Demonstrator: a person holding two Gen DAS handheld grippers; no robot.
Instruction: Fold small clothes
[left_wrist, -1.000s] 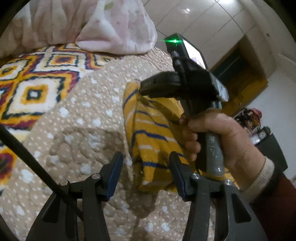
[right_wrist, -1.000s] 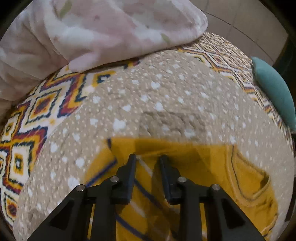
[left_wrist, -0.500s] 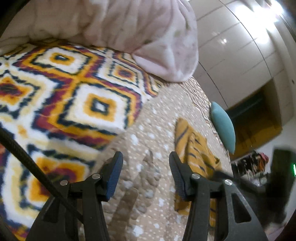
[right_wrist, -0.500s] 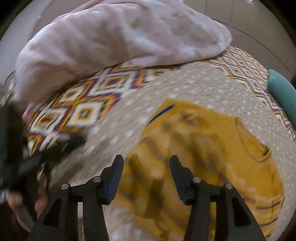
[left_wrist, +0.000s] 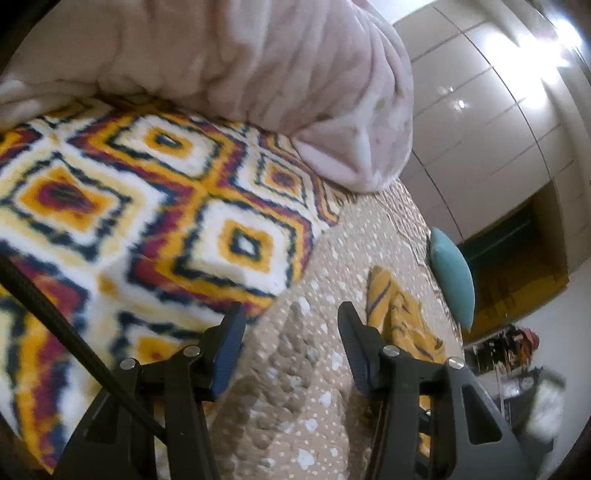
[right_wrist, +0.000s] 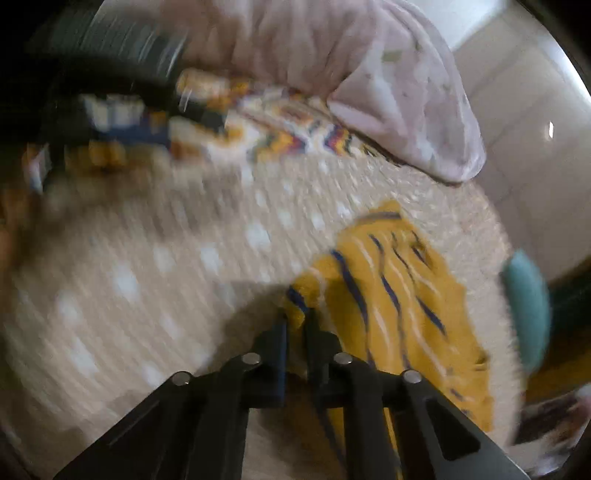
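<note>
Right wrist: sweater (right_wrist: 402, 295) edge seemingly between hand-held gripper (right_wrist: 297, 317)

Motion-blurred bedspread (right_wrist: 147, 280), dark obj upper left.

Left gripper (left_wrist: 291, 332): matt black plastic fingers, ribbed blue pads, bright metal pins at the joints. Under and ahead of its fingers, beige spotted quilt (left_wrist: 314, 369), matt, puckered stitching. Left of the fingers, diamond-pattern blanket (left_wrist: 147, 206), fuzzy pile. Right of the fingers, yellow striped top (right_wrist: 388, 295), soft cloth, probably knit; view blurred. Beyond the fingertips, pink duvet (left_wrist: 295, 74), fleecy; wall panels (left_wrist: 498, 129) glossy.
</note>
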